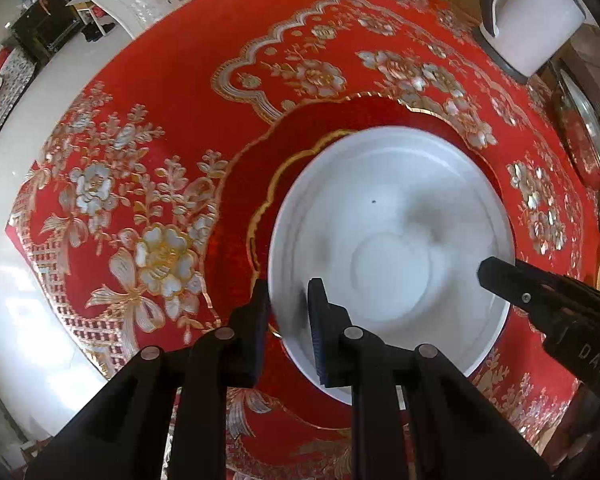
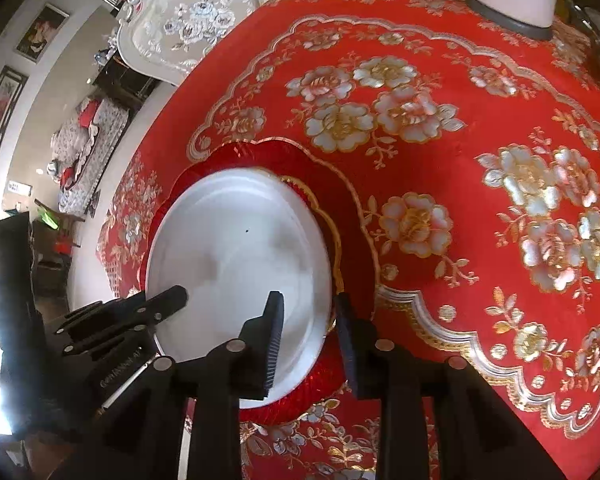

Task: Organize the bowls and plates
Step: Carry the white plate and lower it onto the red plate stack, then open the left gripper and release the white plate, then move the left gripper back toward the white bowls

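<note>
- The white bowl [image 1: 392, 248], set on a red plate [image 2: 332, 216], is straddled at its rim by both claws.
- The left claw [image 1: 290, 300] and the right claw [image 2: 308, 316] are held slightly open.

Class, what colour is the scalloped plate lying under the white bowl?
Red with a gold rim: the plate, best in the right wrist view.

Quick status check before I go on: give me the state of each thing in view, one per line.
Bowl: white, upright, empty apart from a small dark speck, sitting in the red plate.
Red plate: flat on the tablecloth, under the bowl.
Left gripper: jaws astride the bowl's rim, one inside, one outside; whether they press it is unclear.
Right gripper: jaws astride the opposite rim, gaps showing, not clamped.
Tablecloth: spread flat.
</note>
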Action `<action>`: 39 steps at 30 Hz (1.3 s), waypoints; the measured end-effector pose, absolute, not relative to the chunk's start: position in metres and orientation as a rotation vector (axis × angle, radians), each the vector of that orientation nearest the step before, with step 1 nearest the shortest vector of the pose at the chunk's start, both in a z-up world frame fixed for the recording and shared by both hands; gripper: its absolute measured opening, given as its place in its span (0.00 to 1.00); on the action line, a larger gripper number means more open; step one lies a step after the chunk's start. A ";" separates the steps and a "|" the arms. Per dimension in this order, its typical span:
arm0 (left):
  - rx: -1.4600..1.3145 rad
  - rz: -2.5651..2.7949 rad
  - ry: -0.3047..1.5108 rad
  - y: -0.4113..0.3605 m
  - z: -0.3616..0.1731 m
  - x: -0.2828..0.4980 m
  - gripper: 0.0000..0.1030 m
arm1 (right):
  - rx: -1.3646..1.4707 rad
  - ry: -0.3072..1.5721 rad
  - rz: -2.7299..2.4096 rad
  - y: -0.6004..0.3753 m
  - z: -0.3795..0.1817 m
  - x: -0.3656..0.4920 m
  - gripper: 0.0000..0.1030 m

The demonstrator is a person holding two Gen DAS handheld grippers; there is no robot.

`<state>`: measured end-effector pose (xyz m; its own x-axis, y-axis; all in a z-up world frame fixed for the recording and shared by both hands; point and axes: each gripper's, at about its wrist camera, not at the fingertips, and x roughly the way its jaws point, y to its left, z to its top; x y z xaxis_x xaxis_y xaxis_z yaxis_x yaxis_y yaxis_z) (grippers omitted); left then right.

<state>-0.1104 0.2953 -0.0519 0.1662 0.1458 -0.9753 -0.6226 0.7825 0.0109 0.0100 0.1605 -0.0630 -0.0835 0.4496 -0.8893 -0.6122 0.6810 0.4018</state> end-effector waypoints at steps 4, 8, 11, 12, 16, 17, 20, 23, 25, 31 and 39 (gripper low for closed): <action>-0.380 0.624 1.238 0.296 -0.030 -0.118 0.47 | -0.114 1.390 0.890 0.148 -0.054 0.012 0.34; -0.331 0.636 1.183 0.291 -0.006 -0.119 0.48 | -0.064 1.378 0.886 0.127 -0.044 0.014 0.36; -0.316 0.611 1.148 0.279 0.010 -0.114 0.48 | -0.030 1.361 0.877 0.109 -0.035 0.016 0.36; -0.309 0.599 1.141 0.274 0.014 -0.111 0.49 | -0.018 1.353 0.875 0.103 -0.032 0.016 0.37; -0.276 0.535 1.114 0.243 0.024 -0.090 0.58 | 0.027 1.331 0.843 0.068 -0.022 0.017 0.41; -0.270 0.516 1.113 0.236 0.025 -0.085 0.58 | 0.037 1.329 0.831 0.058 -0.020 0.017 0.42; -0.237 0.449 1.115 0.205 0.028 -0.066 0.58 | 0.068 1.321 0.789 0.028 -0.017 0.018 0.43; -0.211 0.381 1.120 0.176 0.028 -0.050 0.59 | 0.116 1.320 0.728 -0.008 -0.017 0.021 0.43; -0.190 0.332 1.126 0.154 0.027 -0.037 0.58 | 0.145 1.316 0.683 -0.033 -0.018 0.023 0.43; -0.119 0.209 1.139 0.091 0.025 -0.009 0.58 | 0.226 1.308 0.552 -0.107 -0.024 0.025 0.43; -0.039 0.093 1.151 0.018 0.020 0.016 0.58 | 0.324 1.285 0.406 -0.190 -0.028 0.023 0.44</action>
